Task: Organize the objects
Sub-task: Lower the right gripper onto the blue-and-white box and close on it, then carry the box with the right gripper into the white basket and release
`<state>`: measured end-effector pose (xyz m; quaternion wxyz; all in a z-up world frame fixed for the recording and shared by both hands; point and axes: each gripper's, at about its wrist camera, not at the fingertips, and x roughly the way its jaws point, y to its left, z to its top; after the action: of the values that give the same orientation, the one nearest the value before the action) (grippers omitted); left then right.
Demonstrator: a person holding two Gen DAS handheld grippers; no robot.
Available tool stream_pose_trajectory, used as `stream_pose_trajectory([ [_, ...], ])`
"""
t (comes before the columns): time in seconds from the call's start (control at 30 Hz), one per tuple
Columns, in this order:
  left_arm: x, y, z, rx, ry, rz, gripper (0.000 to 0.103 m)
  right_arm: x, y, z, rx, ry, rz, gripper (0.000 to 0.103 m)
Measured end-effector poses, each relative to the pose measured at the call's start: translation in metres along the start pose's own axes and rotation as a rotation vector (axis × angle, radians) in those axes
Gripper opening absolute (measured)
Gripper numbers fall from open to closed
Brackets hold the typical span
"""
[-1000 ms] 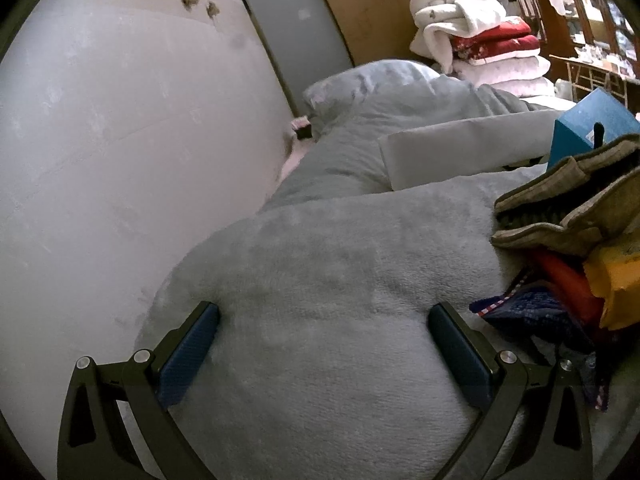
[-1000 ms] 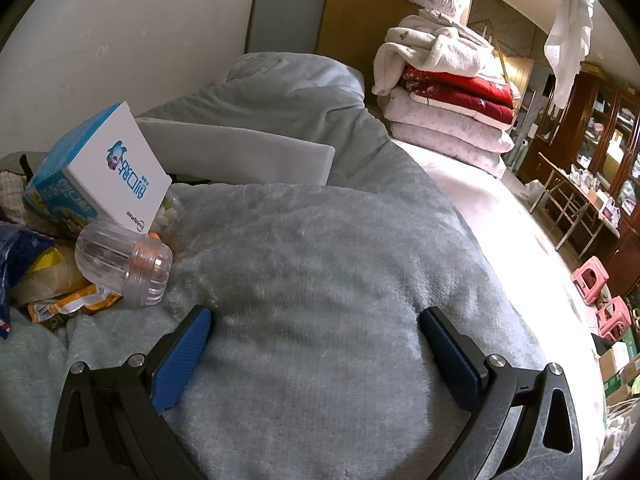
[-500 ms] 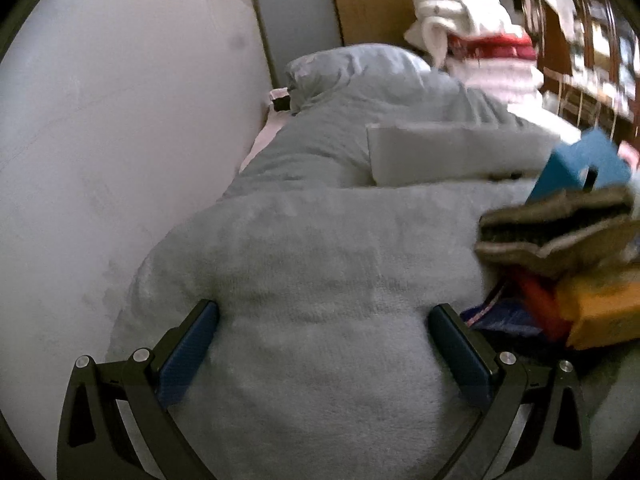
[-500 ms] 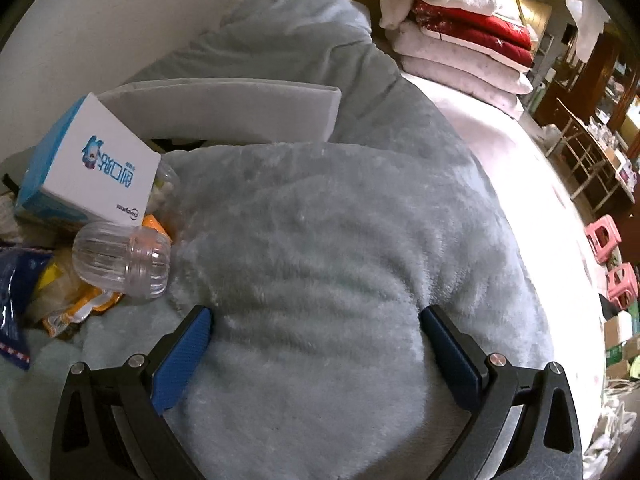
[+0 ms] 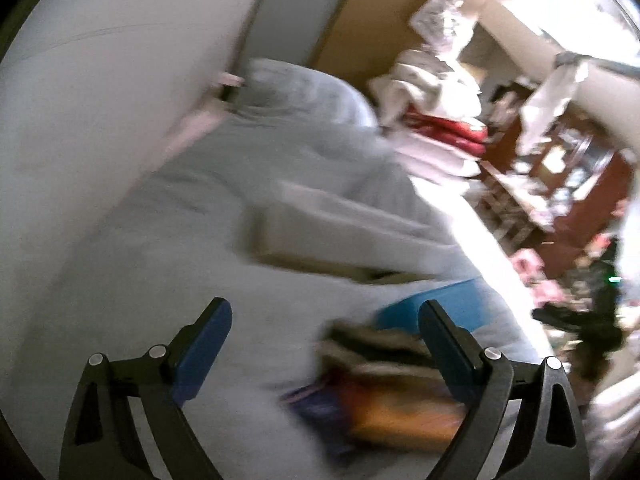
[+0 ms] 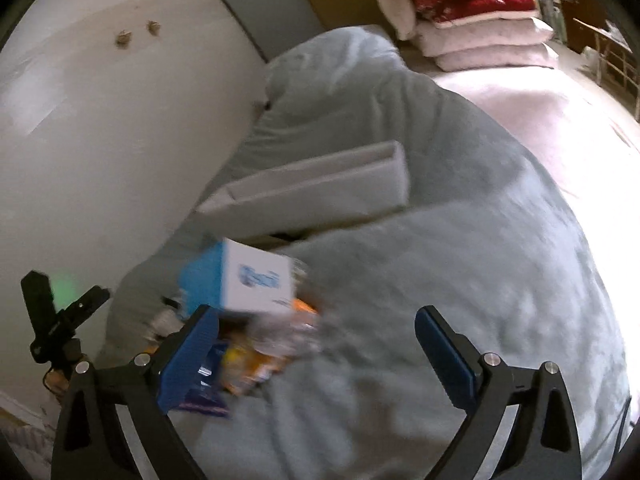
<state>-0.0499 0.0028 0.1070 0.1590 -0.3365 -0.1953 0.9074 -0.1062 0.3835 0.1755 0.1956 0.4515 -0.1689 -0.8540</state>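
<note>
A pile of small objects lies on the grey blanket (image 6: 440, 280): a blue and white box (image 6: 256, 280), a clear plastic jar (image 6: 288, 328) and an orange packet (image 6: 248, 364). Behind the pile lies a grey fabric bin (image 6: 320, 184). My right gripper (image 6: 316, 314) hovers above the blanket to the right of the pile, its jaws closing with nothing between them. The left wrist view is blurred. It shows the blue box (image 5: 404, 312), a brown woven item (image 5: 372, 344) and the orange packet (image 5: 400, 416). My left gripper (image 5: 323, 308) is above them, its jaws closing on nothing.
A white wall (image 6: 100, 120) runs along the left of the bed. Folded quilts (image 6: 480, 12) are stacked at the far end. The pink sheet (image 6: 540, 112) is bare on the right. Dark wooden furniture (image 5: 560, 184) stands beyond the bed.
Both grippers have risen and rolled, so both views are tilted and blurred. The pile now sits lower in each frame, near the fingers. Both pairs of jaws stand slightly narrower.
</note>
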Motion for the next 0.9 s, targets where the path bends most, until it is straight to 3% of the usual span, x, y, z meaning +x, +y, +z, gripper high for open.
stream_pose_trajectory([
  [0.03, 0.011, -0.005, 0.003, -0.014, 0.026, -0.058, 0.093, 0.006, 0.006, 0.005, 0.007, 0.018, 0.022, 0.092],
  [0.1, 0.031, -0.018, 0.013, -0.039, 0.092, -0.173, 0.093, 0.020, 0.018, 0.019, 0.016, 0.062, 0.096, 0.074],
  [0.17, 0.055, -0.029, 0.017, -0.038, 0.164, -0.202, 0.093, 0.032, 0.030, 0.021, 0.029, 0.110, 0.134, 0.068],
  [0.23, 0.079, -0.040, 0.017, -0.013, 0.234, -0.198, 0.092, 0.047, 0.036, 0.027, 0.034, 0.141, 0.117, 0.068],
  [0.33, 0.111, -0.046, 0.013, -0.030, 0.338, -0.197, 0.088, 0.065, 0.040, 0.035, 0.033, 0.199, 0.024, 0.068],
  [0.53, 0.149, -0.035, -0.004, -0.117, 0.518, -0.285, 0.083, 0.086, 0.024, 0.044, 0.152, 0.308, 0.066, 0.068],
  [0.77, 0.163, -0.050, -0.014, -0.104, 0.615, -0.307, 0.080, 0.112, 0.025, 0.038, 0.205, 0.430, 0.139, 0.068],
  [0.9, 0.168, -0.059, -0.008, -0.065, 0.616, -0.261, 0.080, 0.110, 0.040, 0.036, 0.161, 0.413, 0.038, 0.069],
])
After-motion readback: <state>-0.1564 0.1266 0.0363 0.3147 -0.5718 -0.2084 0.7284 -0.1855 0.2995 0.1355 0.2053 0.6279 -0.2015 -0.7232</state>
